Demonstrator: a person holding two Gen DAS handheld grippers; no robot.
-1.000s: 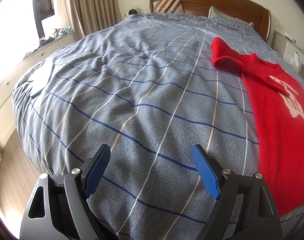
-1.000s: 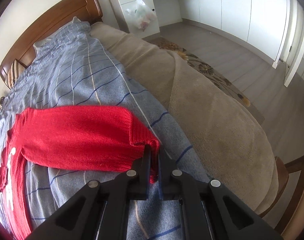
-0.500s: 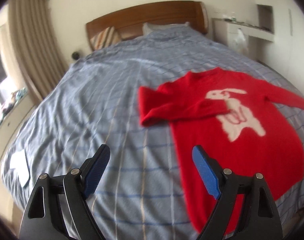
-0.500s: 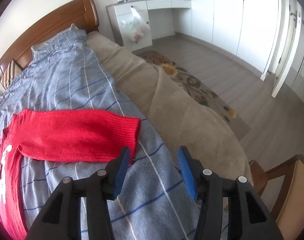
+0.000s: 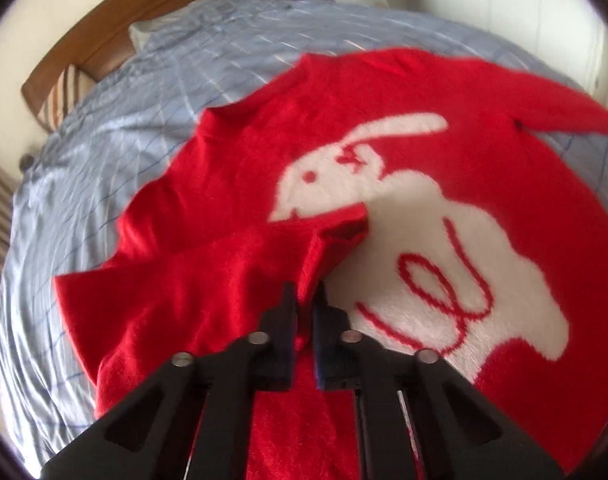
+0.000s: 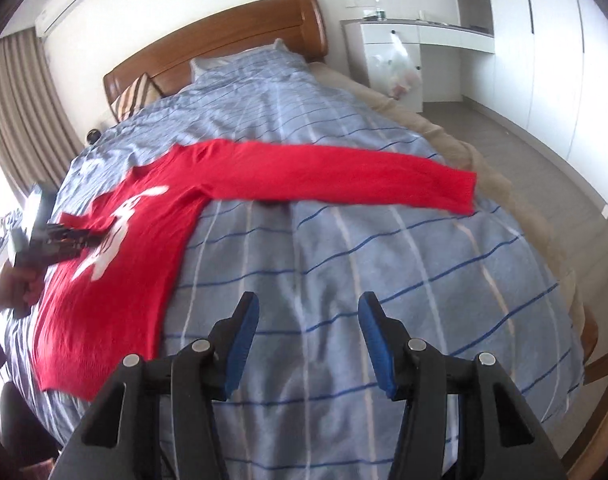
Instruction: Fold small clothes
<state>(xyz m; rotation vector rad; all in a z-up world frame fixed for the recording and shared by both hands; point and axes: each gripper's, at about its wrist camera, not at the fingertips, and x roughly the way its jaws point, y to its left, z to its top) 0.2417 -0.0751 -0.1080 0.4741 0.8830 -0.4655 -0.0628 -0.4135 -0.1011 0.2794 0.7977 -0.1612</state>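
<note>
A small red sweater (image 5: 456, 92) with a white rabbit (image 5: 424, 216) on its front lies flat on the bed. Its left sleeve (image 5: 208, 276) is folded across the chest. My left gripper (image 5: 304, 300) is shut on that sleeve near the cuff, over the rabbit. In the right wrist view the sweater (image 6: 144, 248) lies at the left, with its other sleeve (image 6: 344, 172) stretched straight out to the right. My right gripper (image 6: 308, 320) is open and empty above the bedspread, below that sleeve. The left gripper (image 6: 84, 240) shows there on the sweater's chest.
The bed has a grey-blue checked bedspread (image 6: 384, 272) and a wooden headboard (image 6: 216, 36). A beige blanket (image 6: 484, 152) runs along its right edge, with bare floor (image 6: 544, 160) and white cabinets (image 6: 544, 40) beyond. A curtain (image 6: 20, 112) hangs at the left.
My left gripper moved from open over the bed to the sweater and shut on the folded sleeve. My right gripper let go of the other sleeve's cuff, opened and drew back.
</note>
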